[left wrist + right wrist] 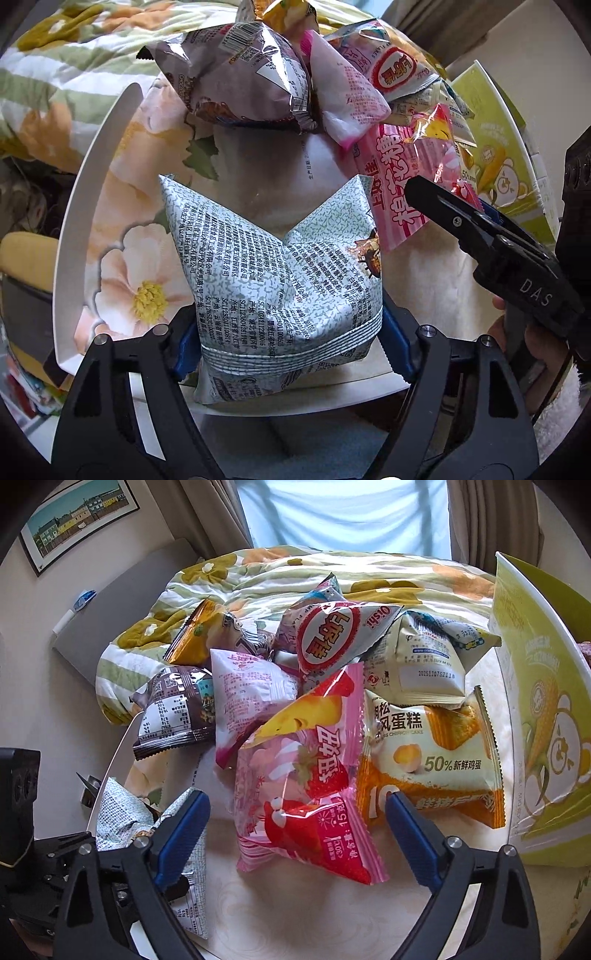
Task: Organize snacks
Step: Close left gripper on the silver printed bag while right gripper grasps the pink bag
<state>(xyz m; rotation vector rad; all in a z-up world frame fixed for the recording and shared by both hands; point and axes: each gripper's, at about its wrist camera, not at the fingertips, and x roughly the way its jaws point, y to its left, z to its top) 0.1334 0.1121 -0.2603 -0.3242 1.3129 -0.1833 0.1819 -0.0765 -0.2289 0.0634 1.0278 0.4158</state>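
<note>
My left gripper [291, 334] is shut on a pale speckled snack packet [280, 273], with both blue pads pressing its lower sides above the tray's near rim. The same packet [122, 812] shows at the lower left of the right wrist view. My right gripper [295, 812] stands open around a pink strawberry packet [306, 812]. That packet lies between the blue pads [184, 823], and a gap shows on each side. In the left wrist view, one of the right gripper's black fingers [443, 206] reaches over the pink packet [402, 173].
Several snack packets are heaped on a white round tray [92, 177]: a chiffon cake packet [436, 753], a red-labelled packet [332, 638] and a brown one [173, 709]. A green carton [546, 738] stands at the right. A floral quilt [295, 576] lies behind.
</note>
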